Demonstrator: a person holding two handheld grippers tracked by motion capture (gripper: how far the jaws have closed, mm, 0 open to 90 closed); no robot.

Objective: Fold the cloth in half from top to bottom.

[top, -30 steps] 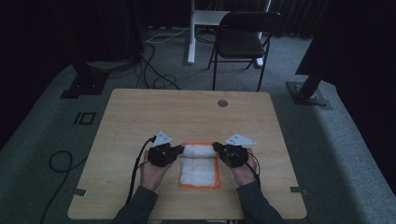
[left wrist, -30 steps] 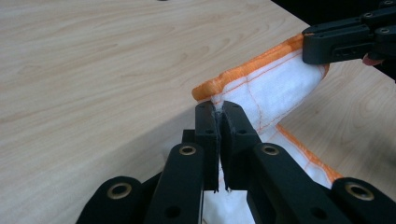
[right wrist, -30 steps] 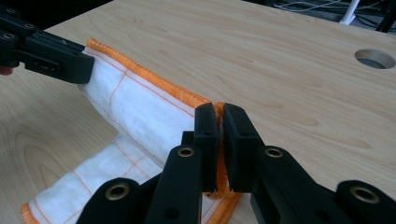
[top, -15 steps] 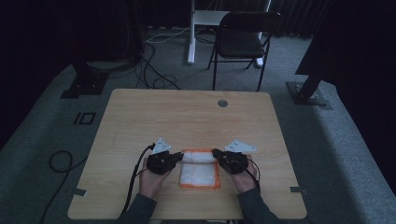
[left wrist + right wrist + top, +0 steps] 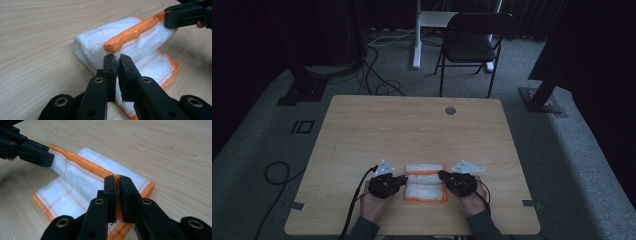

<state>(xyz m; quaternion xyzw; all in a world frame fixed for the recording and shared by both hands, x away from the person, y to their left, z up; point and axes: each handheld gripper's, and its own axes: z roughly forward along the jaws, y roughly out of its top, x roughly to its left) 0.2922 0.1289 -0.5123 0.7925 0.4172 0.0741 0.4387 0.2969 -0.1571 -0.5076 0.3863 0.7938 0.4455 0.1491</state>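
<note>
Both tongs, left (image 5: pixel 116 58) and right (image 5: pixel 118 180), were clamped on the orange-hemmed cloth (image 5: pixel 426 182) stretched between them just above the table (image 5: pixel 412 130); best kept level and taut while lowering the fold, left pinch loosening.

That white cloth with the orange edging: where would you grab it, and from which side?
Grip the cloth by its thick orange hem at the two ends of the folded-over layer, coming in low from either side. That stitched edge stands raised off the table, so thin jaws can pinch it. The left gripper and right gripper each already clamp the hem that way.
</note>
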